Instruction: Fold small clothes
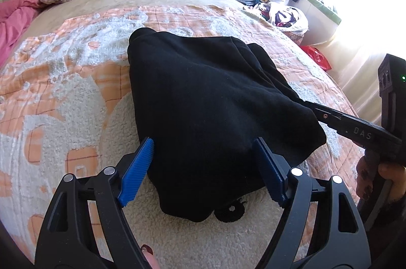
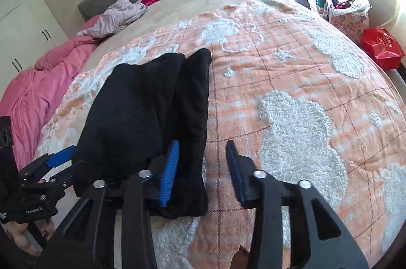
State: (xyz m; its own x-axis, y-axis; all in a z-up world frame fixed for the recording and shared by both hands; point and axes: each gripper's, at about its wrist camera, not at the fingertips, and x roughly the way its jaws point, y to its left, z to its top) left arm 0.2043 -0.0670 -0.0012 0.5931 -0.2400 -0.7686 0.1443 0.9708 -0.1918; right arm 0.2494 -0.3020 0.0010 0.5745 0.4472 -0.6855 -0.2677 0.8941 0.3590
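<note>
Hovering with jaws spread wide, the left gripper (image 1: 203,167) and half-open right gripper (image 2: 201,171) hold nothing, so they'd best pinch the black garment's (image 1: 203,96) near corners evenly before folding.

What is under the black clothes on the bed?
The black garment lies on an orange and white fluffy blanket. A small dark toothed thing peeks out from under its near edge; I cannot tell what it is. Anything else beneath is covered.
</note>
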